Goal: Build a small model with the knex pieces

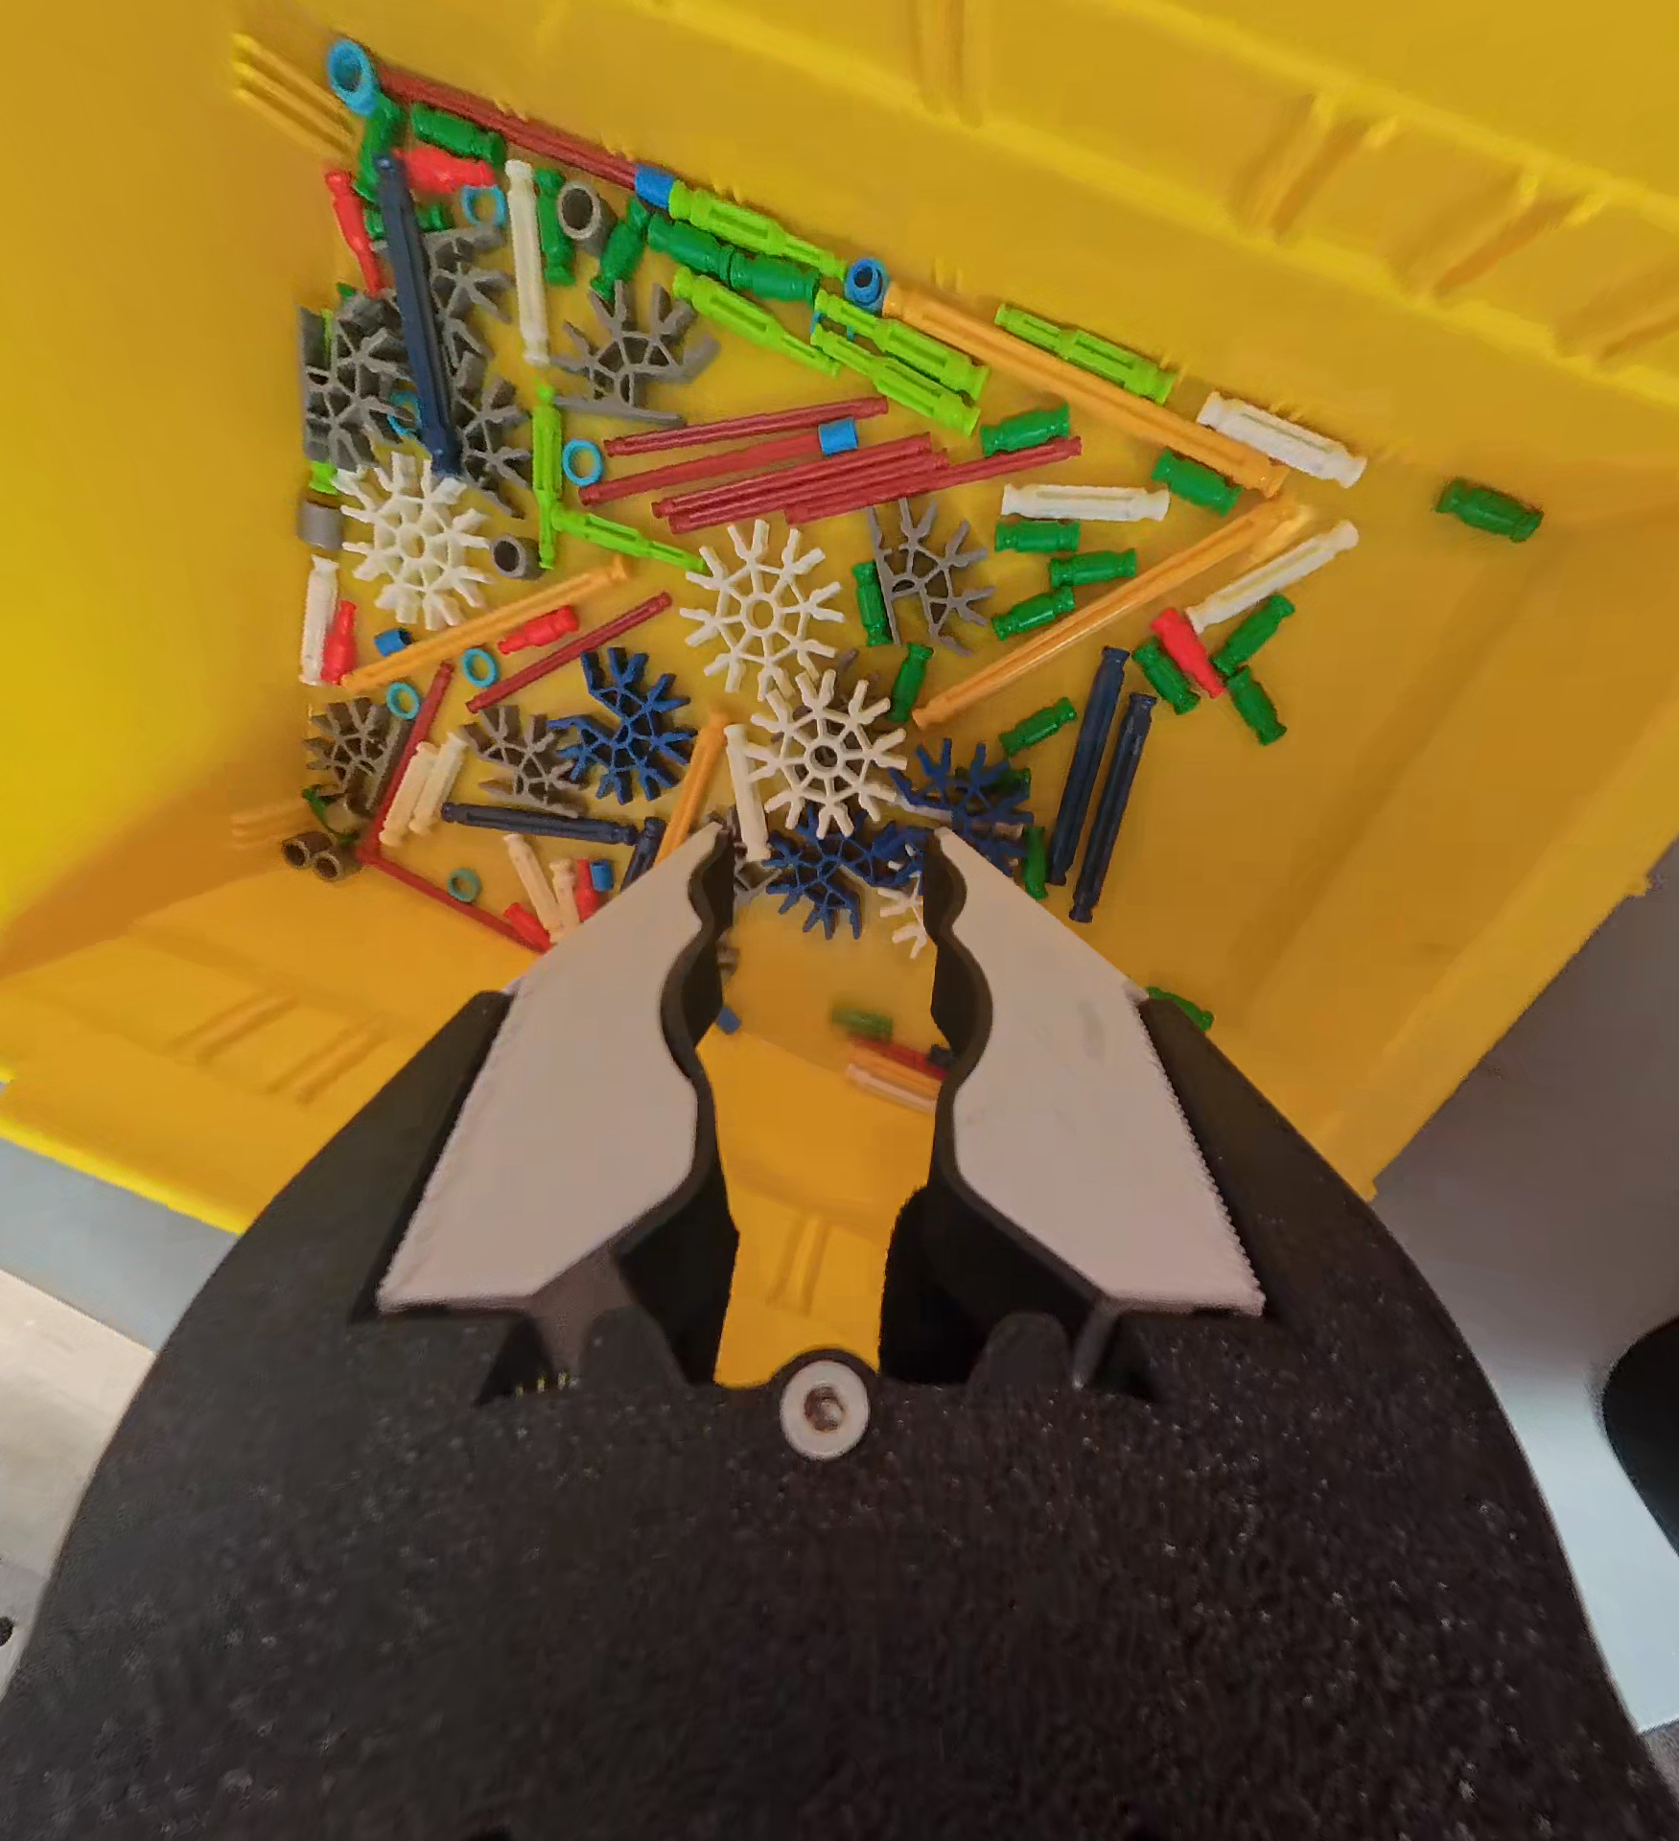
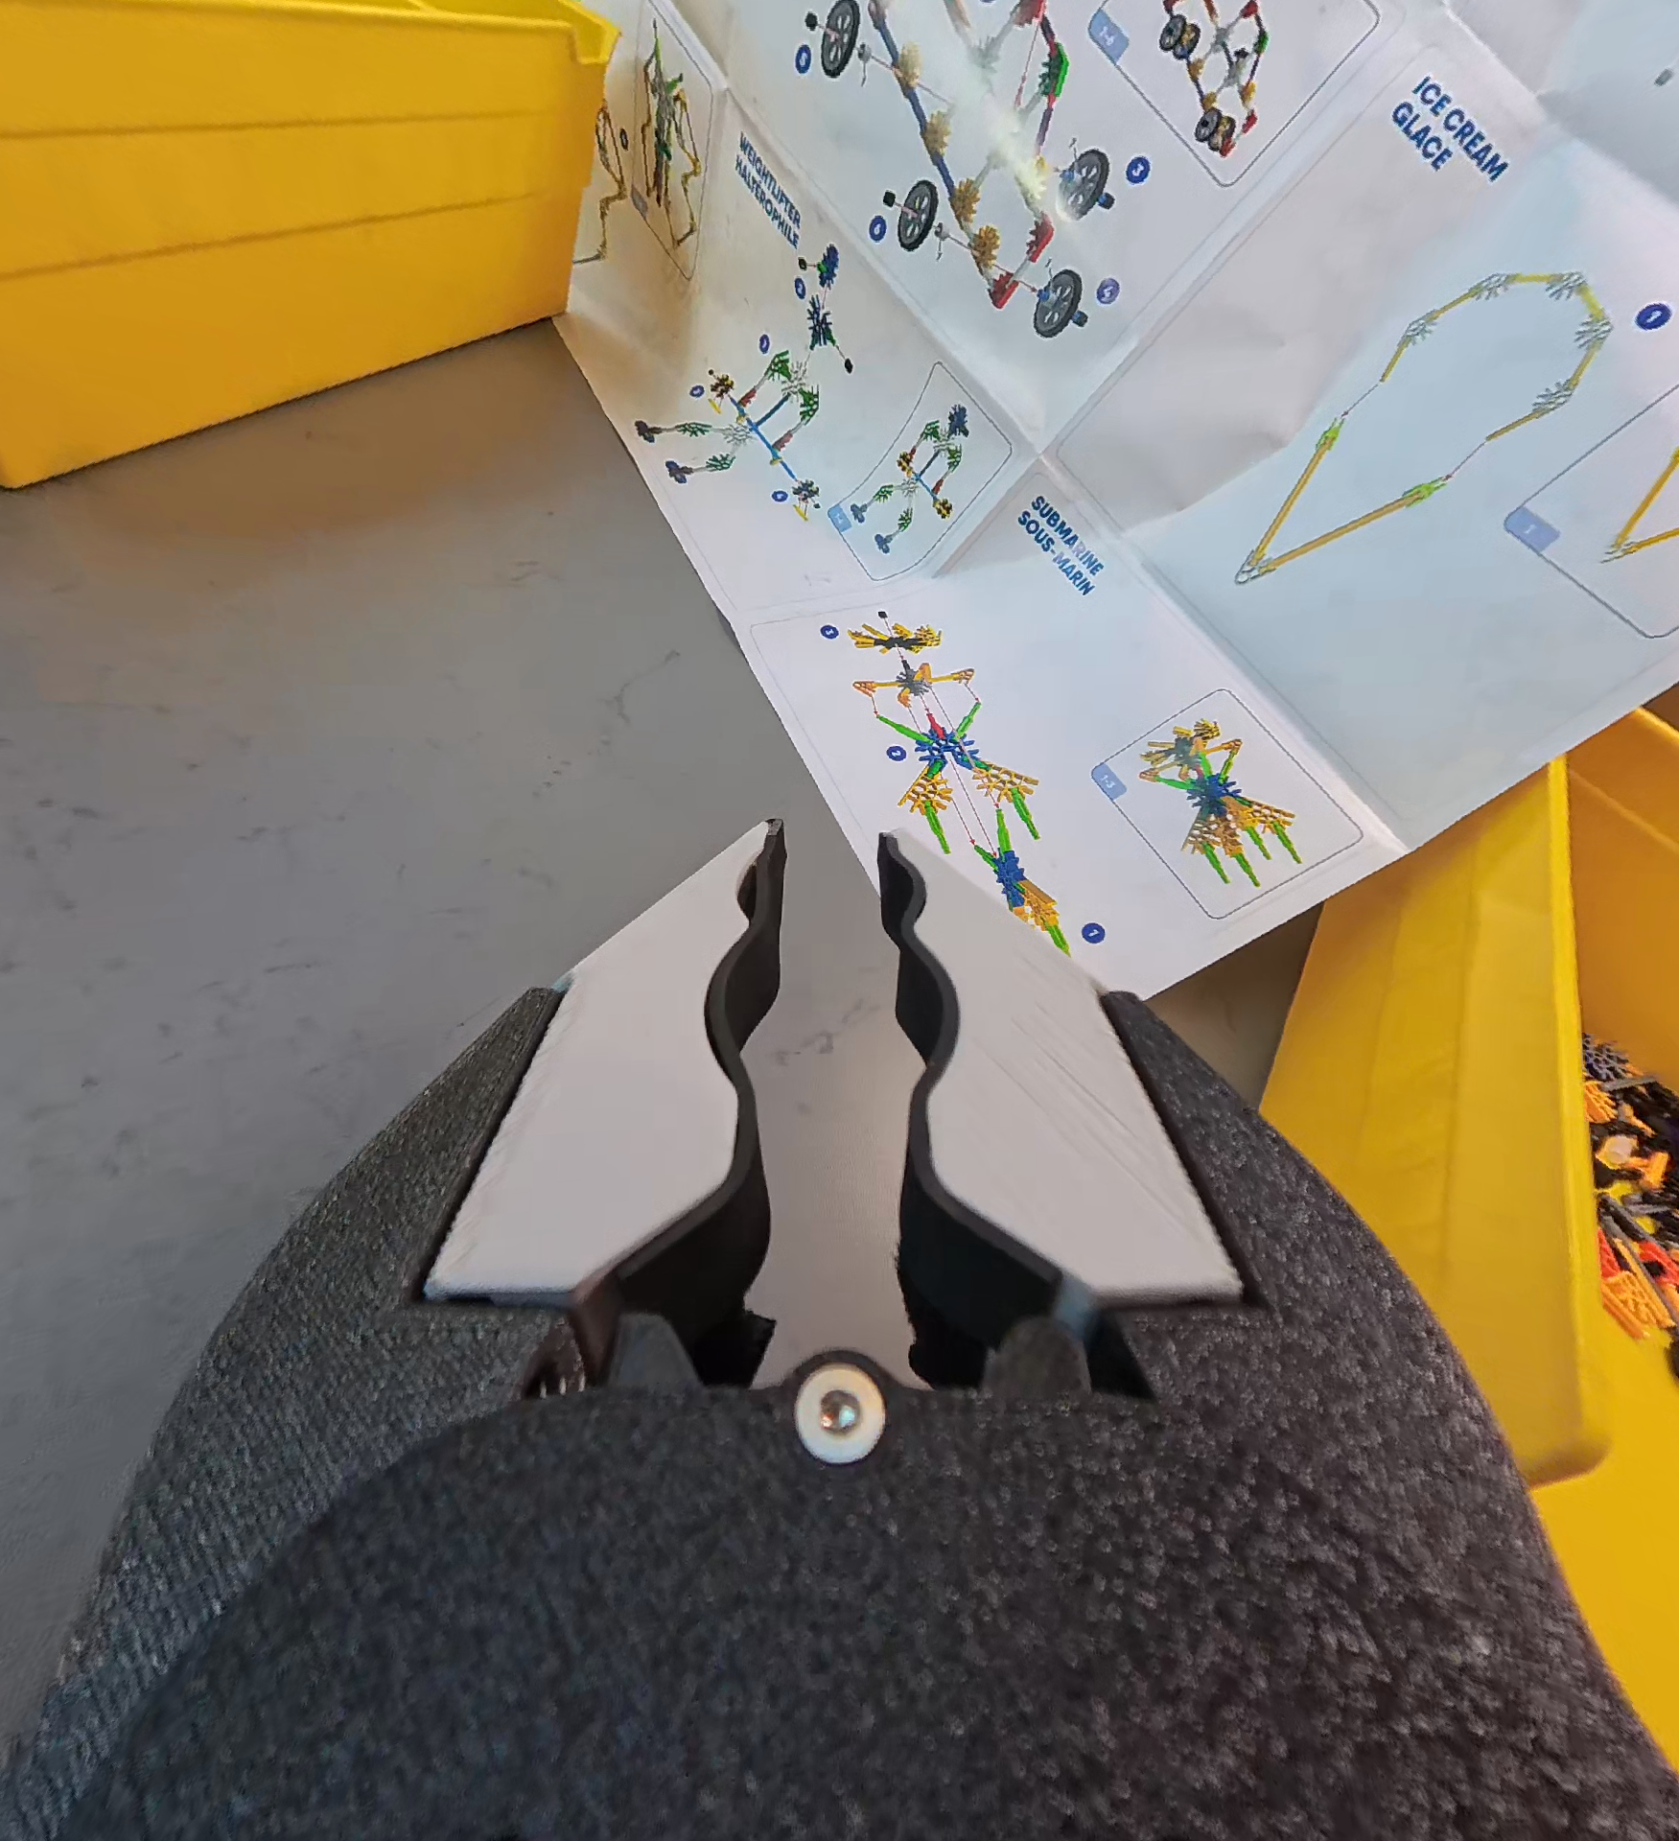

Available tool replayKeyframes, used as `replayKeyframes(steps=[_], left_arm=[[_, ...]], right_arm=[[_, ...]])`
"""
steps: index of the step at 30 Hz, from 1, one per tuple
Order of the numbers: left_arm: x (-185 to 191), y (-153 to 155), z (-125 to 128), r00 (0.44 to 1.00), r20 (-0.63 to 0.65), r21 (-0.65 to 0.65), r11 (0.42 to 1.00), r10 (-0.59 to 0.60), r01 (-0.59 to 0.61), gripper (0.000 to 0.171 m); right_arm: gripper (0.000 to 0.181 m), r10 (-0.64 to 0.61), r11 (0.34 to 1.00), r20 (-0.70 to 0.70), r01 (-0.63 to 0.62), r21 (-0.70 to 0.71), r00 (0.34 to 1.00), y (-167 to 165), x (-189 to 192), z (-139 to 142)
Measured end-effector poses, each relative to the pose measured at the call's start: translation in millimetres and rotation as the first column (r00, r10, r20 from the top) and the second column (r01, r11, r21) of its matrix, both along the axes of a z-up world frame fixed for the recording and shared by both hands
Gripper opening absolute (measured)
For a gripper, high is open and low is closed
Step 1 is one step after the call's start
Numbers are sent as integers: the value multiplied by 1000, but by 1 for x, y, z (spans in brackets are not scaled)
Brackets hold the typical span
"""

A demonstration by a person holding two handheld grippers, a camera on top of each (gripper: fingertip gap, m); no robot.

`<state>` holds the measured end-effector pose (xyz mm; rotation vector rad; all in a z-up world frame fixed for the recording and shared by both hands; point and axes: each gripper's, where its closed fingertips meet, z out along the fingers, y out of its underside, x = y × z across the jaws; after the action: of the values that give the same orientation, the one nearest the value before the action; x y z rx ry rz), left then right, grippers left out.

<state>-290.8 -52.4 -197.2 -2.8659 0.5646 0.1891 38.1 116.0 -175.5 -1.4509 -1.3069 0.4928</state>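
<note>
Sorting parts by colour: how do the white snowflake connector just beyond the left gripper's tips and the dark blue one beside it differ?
The white connector is a full round wheel; the dark blue connector, left of it, looks like a partial fan. The white one lies over other pieces; the blue one lies mostly on the yellow bin floor. Both have radiating slotted spokes.

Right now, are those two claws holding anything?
Nothing. The left gripper hangs open over a yellow plastic bin of toy rods; the right gripper, open, is above the grey tabletop.
</note>
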Motion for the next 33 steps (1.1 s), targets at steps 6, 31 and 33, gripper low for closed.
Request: replayKeyframes(steps=[6,31,33], left_arm=[[3,14,-32,998,45,-95,995,32,-27,40],[-68,-27,126,973,-16,459,866,231,-198,33],[-86,-78,133,951,5,430,858,309,-281,38]], right_arm=[[13,-54,998,-53,55,15,997,13,15,19],[9,-26,998,-227,14,-55,973,19,28,51],[10,4,997,-231,-20,-70,973,12,24,51]])
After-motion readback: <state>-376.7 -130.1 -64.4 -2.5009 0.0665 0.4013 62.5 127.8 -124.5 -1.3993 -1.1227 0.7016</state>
